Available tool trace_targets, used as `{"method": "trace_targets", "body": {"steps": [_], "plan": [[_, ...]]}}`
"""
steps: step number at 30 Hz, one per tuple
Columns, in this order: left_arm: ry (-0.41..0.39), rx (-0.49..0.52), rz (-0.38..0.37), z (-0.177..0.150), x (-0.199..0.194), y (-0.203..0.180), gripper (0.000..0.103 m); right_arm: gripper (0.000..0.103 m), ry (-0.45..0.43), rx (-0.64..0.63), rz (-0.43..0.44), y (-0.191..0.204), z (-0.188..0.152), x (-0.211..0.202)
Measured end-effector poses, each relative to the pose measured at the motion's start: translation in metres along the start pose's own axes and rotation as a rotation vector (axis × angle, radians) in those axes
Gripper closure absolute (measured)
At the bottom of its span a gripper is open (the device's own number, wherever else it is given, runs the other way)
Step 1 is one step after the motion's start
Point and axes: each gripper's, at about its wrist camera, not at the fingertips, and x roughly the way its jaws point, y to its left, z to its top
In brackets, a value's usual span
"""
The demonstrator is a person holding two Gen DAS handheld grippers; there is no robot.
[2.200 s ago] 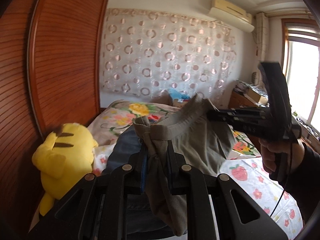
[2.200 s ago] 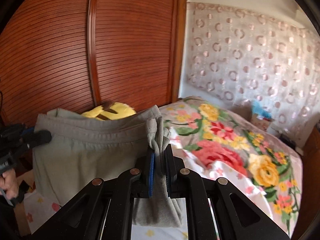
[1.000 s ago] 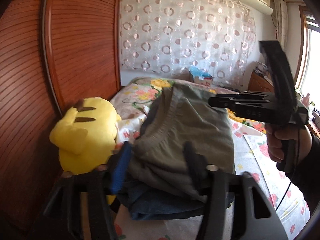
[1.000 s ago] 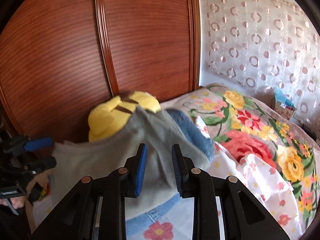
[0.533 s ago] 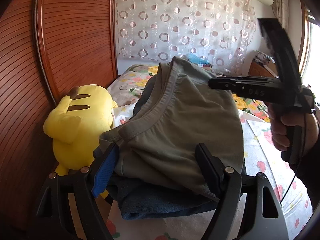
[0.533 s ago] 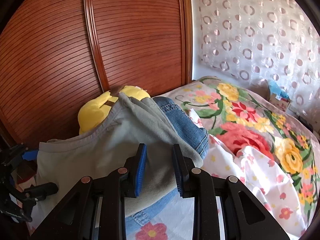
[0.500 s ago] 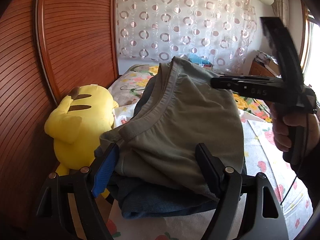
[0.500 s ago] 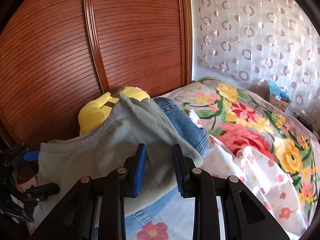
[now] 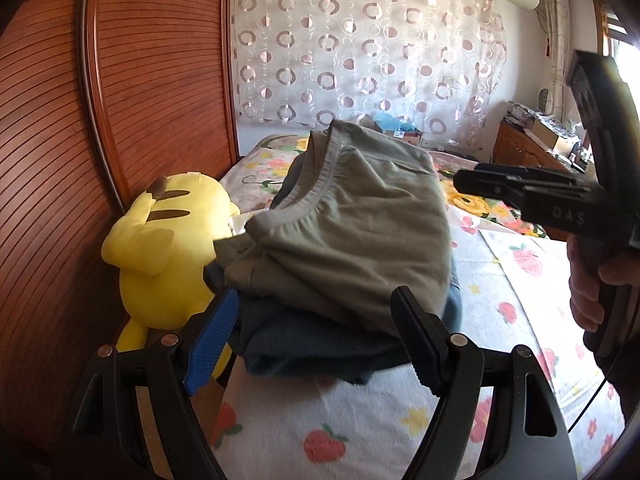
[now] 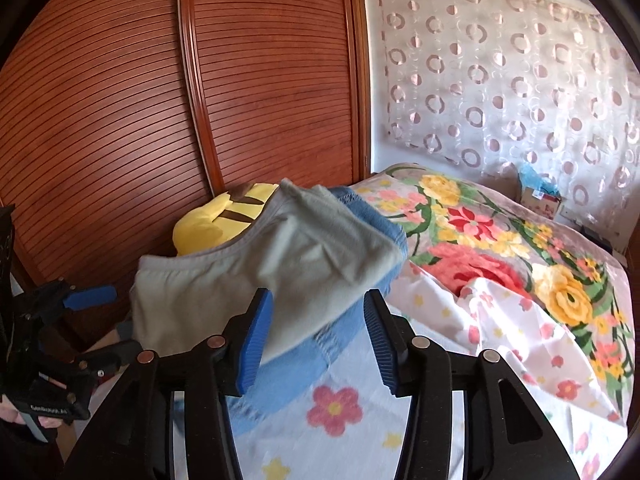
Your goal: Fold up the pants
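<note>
I am looking at the grey-green pants, which are lying folded on top of a blue denim garment, the stack sitting on the flowered bedsheet just beside the yellow plush toy. My left gripper is standing spread wide at the near edge of the stack, pinching nothing, and my right gripper is opening its jaws on the side of the stack away from the plush toy, with cloth lying beyond the pads but not pressed by them. What I am worrying about is a pad snagging a loose hem, which would drag the top layer and undo the fold. The pants are overhanging the denim toward the plush toy, so I judge a nudge could tip them off that side. The waistband is also lying bunched, so the fold may spring open.
</note>
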Motion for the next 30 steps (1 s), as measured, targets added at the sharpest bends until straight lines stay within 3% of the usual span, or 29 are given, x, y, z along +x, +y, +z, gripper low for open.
{"method": "trace_targets", "body": {"steps": [9, 10, 17, 30], "plan": [[-0.008, 0.006, -0.02, -0.012, -0.018, 0.002, 0.02, 0.041, -0.004, 0.028, -0.023, 0.024, -0.024, -0.03], [-0.006, 0.009, -0.018, -0.013, -0.02, 0.001, 0.014, 0.039, -0.004, 0.029, -0.025, 0.025, -0.025, -0.032], [0.002, -0.005, -0.01, -0.022, -0.028, 0.006, 0.014, 0.034, -0.009, 0.044, -0.041, 0.033, -0.04, -0.048], [0.009, 0.016, -0.021, -0.038, -0.04, -0.005, 0.014, 0.033, -0.033, 0.072, -0.096, 0.052, -0.061, -0.084]]}}
